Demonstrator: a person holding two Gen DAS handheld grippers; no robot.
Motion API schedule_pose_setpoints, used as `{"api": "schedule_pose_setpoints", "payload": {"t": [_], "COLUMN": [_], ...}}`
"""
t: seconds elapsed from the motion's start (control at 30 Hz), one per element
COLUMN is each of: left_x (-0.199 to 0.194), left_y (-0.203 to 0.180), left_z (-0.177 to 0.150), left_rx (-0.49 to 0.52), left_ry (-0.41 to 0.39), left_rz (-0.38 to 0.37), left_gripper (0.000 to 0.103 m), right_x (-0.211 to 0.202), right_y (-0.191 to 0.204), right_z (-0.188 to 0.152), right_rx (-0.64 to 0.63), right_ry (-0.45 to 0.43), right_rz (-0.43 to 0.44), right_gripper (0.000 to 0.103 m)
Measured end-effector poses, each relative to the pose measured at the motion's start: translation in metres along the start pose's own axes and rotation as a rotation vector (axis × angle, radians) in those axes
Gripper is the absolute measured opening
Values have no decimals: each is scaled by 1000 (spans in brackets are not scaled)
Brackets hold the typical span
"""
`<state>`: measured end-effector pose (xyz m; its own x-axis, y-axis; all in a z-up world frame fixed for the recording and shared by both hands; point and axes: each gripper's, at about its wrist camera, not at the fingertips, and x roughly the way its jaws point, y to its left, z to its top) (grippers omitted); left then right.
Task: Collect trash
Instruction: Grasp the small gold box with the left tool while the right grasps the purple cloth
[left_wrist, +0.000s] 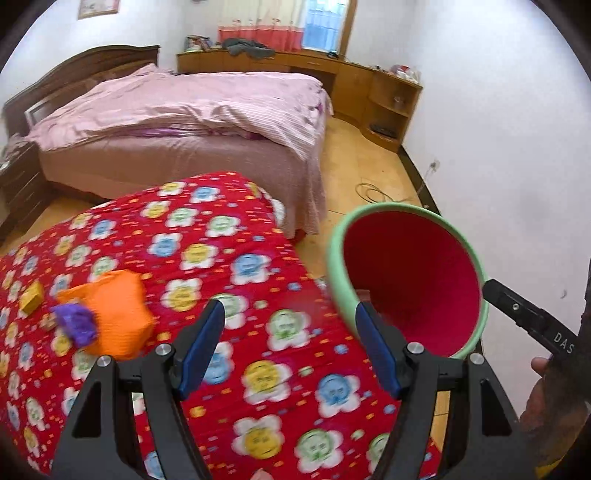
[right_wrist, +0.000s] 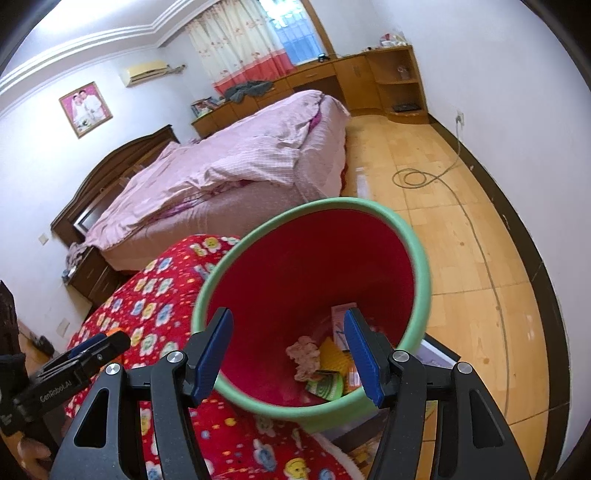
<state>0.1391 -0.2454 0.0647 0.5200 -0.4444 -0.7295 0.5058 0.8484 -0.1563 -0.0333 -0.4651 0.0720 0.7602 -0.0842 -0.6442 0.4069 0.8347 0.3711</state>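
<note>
A bin with a green rim and red inside (right_wrist: 417, 258) stands beside the red flowered blanket (left_wrist: 258, 258); it also shows in the left wrist view (left_wrist: 334, 266). It holds crumpled tissue (right_wrist: 304, 356), a yellow wrapper (right_wrist: 332, 356) and a green packet (right_wrist: 325, 386). On the blanket lie an orange bag (left_wrist: 114, 314), a purple crumpled piece (left_wrist: 75, 321) and a small yellow box (left_wrist: 31, 295). My left gripper (left_wrist: 290, 347) is open and empty above the blanket. My right gripper (right_wrist: 288, 354) is open and empty over the bin's mouth.
A bed with pink bedding (left_wrist: 177, 110) stands behind. Wooden cabinets (left_wrist: 391, 96) line the far wall. A cable (right_wrist: 417, 177) lies coiled on the wooden floor. A white box (right_wrist: 436, 354) sits beside the bin.
</note>
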Motion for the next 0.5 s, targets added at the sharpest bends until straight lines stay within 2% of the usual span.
{"api": "schedule_pose_setpoints", "payload": {"t": [0.5], "left_x": [-52], "left_y": [113], "left_z": [-14], "left_rx": [-112], "left_ry": [-44], "left_rz": [197], "left_gripper": [73], "right_x": [11], "right_y": [86], "right_z": [-14], "right_rx": [-109], "right_ry": [20], "right_rz": [77], "right_gripper": [65]}}
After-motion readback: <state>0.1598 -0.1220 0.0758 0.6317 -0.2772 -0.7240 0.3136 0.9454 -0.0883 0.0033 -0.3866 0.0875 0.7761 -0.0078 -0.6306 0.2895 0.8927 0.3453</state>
